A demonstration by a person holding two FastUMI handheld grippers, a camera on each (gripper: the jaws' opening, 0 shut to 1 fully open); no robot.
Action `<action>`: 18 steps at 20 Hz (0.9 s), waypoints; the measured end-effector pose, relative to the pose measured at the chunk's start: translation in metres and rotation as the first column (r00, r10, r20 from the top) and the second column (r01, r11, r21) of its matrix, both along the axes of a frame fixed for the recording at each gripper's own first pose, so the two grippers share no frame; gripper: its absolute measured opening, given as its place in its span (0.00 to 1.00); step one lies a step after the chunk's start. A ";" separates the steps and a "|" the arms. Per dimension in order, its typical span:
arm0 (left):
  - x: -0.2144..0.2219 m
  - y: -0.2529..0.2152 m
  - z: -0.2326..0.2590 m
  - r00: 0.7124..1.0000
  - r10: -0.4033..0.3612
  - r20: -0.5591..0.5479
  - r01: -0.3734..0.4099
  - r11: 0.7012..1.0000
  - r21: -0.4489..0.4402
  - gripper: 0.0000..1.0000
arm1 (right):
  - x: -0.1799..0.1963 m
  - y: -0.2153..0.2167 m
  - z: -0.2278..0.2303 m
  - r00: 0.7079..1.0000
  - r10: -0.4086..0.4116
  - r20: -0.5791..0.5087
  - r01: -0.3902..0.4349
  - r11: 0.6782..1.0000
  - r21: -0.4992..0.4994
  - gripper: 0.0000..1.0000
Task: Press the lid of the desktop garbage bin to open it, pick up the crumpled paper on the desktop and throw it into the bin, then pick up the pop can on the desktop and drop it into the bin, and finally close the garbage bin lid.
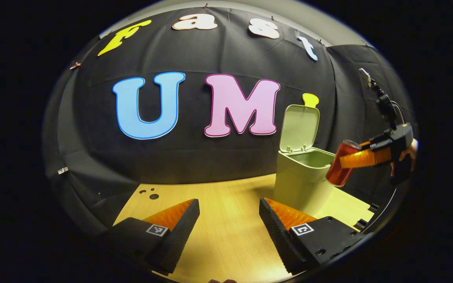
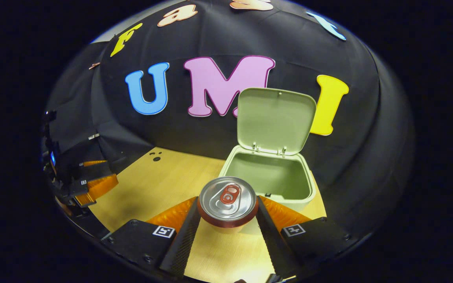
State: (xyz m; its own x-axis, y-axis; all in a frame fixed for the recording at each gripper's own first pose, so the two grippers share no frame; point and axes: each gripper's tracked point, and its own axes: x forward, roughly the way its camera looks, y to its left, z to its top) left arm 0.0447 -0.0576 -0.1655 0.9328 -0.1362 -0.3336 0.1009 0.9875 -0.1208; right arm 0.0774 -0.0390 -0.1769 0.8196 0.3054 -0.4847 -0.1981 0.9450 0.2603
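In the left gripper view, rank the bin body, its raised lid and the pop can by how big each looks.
1. Bin body
2. Lid
3. Pop can, smallest. It may sit nearer the camera than the bin; its true size is unsure.

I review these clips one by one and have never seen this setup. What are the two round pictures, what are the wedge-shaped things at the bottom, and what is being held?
There is no robot arm: a person holds one pair of tongs in each hand, and each carries a fisheye camera looking along its own two fingers.

In the left gripper view, the left tongs are open over the wooden table. Farther right you see the right tongs holding a red pop can beside the green bin.

In the right gripper view, the can's top sits between the fingers, in front of the bin, whose lid stands open.
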 end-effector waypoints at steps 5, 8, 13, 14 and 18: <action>0.009 -0.002 0.003 1.000 0.001 0.011 -0.001 1.000 0.012 0.98 | 0.037 -0.027 0.006 0.998 -0.067 0.013 0.067 0.997 0.034 0.84; 0.012 -0.002 0.003 1.000 0.008 0.012 -0.008 1.000 0.021 0.98 | 0.051 -0.030 0.018 0.994 -0.109 0.019 0.105 0.986 0.132 0.84; 0.016 0.002 0.001 1.000 0.025 0.005 -0.025 0.999 0.023 0.98 | 0.076 -0.042 0.011 0.989 -0.134 0.060 0.128 0.988 0.089 0.83; 0.017 0.003 0.001 1.000 0.030 0.003 -0.030 0.999 0.026 0.98 | 0.082 -0.044 0.005 0.989 -0.135 0.066 0.130 0.989 0.070 0.83; 0.016 0.005 -0.001 0.999 0.049 -0.006 -0.048 0.998 0.028 0.98 | 0.101 -0.038 -0.006 0.988 -0.126 0.086 0.122 0.991 0.048 0.83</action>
